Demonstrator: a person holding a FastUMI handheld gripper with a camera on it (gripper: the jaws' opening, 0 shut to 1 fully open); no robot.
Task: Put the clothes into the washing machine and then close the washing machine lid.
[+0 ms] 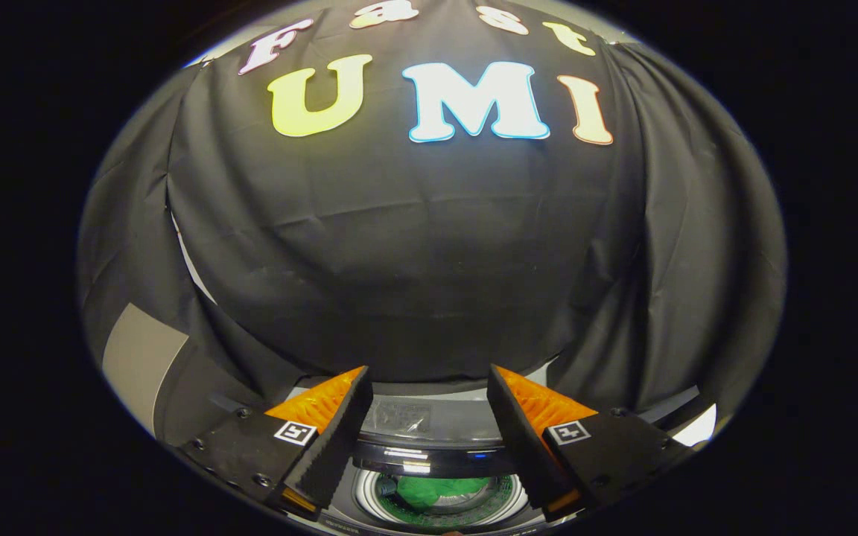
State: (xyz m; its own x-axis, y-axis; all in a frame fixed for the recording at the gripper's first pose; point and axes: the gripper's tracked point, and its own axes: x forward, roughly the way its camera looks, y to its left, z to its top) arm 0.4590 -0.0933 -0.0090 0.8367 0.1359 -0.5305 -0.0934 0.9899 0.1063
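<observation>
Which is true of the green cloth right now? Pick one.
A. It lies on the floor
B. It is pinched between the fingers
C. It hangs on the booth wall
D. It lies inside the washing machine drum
D: the green cloth lies down in the washing machine drum, seen below the gap between the gripper fingers, which are open and hold nothing.

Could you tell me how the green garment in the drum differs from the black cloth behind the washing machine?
The green garment lies bunched inside the washing machine's drum, between the open gripper's fingers; the black cloth hangs upright beyond them. The garment is bright green and shows as a small patch, while the cloth is dark and spreads wide behind the washing machine. Both are soft fabric with folds.
</observation>
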